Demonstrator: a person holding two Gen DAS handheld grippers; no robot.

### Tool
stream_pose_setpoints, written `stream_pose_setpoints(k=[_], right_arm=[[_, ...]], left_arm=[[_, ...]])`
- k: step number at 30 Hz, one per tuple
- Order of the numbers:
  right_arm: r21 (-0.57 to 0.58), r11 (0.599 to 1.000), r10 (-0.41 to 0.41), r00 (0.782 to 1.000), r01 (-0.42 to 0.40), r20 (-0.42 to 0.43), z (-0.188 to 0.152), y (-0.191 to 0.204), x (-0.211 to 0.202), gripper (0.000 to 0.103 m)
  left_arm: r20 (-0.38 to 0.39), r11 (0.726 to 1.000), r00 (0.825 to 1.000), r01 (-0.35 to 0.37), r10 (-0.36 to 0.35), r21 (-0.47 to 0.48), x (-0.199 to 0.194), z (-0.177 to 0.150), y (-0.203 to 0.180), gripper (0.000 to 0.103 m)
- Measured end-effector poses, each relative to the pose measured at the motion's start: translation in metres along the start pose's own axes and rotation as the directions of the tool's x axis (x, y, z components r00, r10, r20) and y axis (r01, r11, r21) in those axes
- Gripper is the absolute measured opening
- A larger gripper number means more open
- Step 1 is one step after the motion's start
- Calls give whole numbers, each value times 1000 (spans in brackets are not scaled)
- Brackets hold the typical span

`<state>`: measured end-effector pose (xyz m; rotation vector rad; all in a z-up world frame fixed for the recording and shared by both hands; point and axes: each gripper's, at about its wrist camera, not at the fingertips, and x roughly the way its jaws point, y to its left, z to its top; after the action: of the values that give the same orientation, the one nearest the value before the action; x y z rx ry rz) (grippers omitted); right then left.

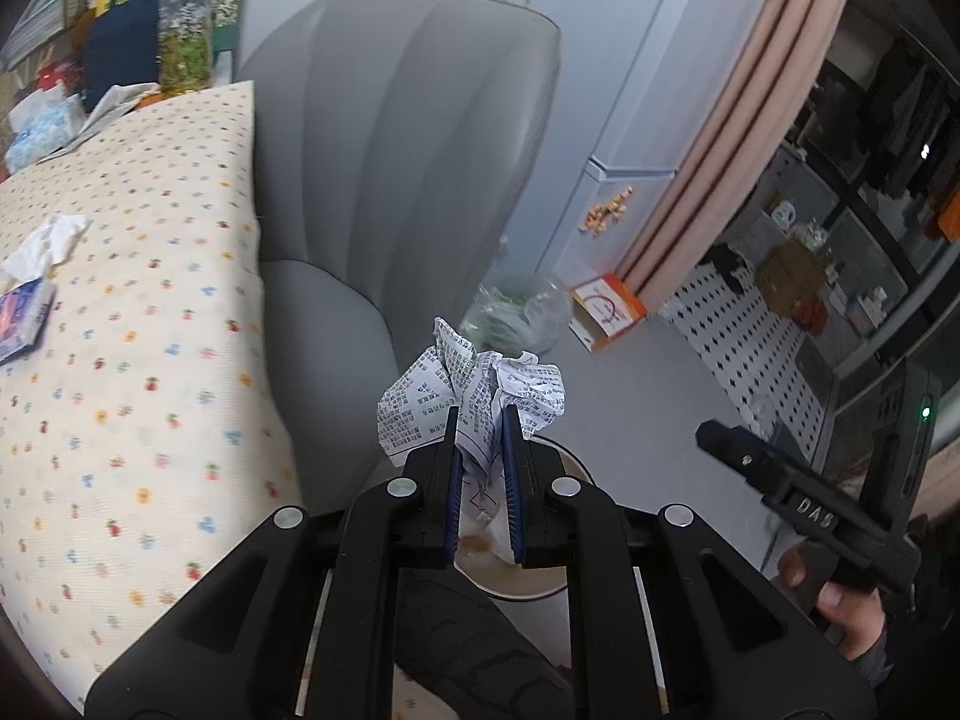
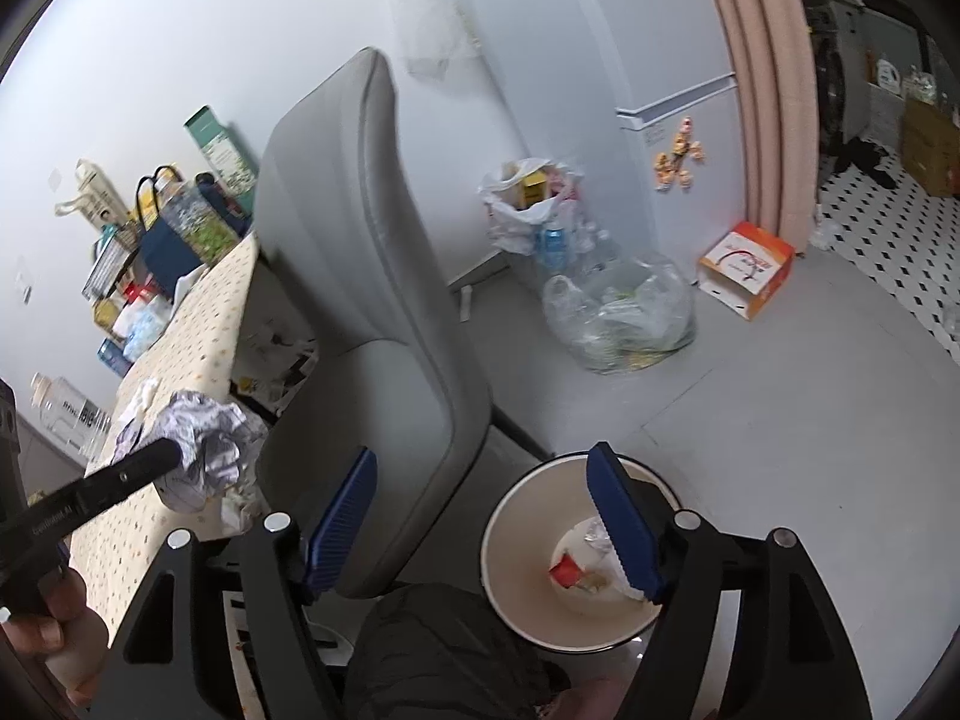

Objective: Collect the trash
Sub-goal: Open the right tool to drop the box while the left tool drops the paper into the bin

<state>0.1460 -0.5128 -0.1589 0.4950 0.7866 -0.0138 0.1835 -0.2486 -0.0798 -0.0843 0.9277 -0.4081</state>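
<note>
Left tongs [image 1: 483, 420] are gripping a crumpled printed paper [image 1: 474, 387] between narrowly set blue pads; the wad is sticking out past the fingertips, above the floor between the grey chair [image 1: 396, 138] and the white trash bin [image 2: 510, 546]. In the right wrist view the same paper is showing at the tip of the left tool, in front of the edge of the dotted table [image 1: 132, 324].

Right tongs [image 2: 483, 516] are standing wide apart with nothing between the pads. One finger is lying across the bin's rim in that view. Inside the bin: a white cup or wrapper with a red patch and some crumpled bits [image 2: 585, 564].

On the table: a white tissue [image 1: 51, 243] and a blue packet [image 1: 24, 318] are lying near the far edge. A clear plastic bag [image 2: 621, 318] and an orange-and-white box [image 2: 747, 267] are sitting on the floor by the fridge [image 2: 678, 138].
</note>
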Motion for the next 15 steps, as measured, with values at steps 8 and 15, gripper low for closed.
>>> stream_pose_setpoints(k=[8,15], right_arm=[[46,998,-34,999,33,21,1,-34,-15,72],[85,995,-55,998,54,12,-3,-58,-14,72]], left_arm=[[-67,998,997,28,-24,53,25,-5,-31,13],[-119,993,988,103,-96,52,41,-10,-55,80]])
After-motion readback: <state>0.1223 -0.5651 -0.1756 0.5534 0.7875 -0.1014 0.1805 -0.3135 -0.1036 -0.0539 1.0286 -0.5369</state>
